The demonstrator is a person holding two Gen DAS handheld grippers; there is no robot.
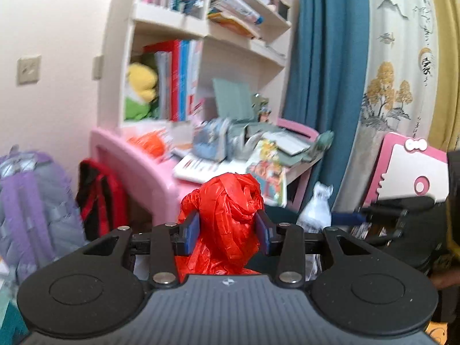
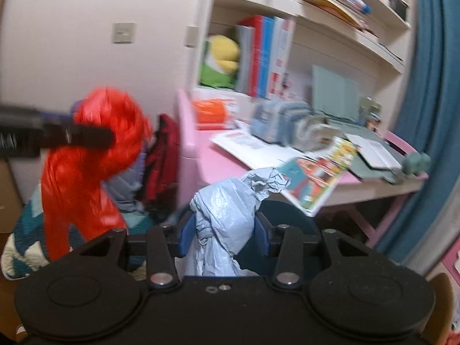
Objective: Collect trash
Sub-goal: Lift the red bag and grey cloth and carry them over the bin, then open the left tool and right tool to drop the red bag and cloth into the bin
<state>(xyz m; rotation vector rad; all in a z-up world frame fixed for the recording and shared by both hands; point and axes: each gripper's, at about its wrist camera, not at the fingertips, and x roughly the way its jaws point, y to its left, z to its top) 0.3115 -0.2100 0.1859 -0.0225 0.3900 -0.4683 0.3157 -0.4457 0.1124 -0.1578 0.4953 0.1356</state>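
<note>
Left gripper: you are clenching jaws on the red bag's twisted neck, bag hanging below | right gripper: jaws gripping the blue bag likewise | both bags are hanging clear of the pink tabletop ahead.

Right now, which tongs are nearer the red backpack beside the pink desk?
Left. The left tongs, holding the red bag, are nearer the red backpack; the right tongs are further off.
</note>
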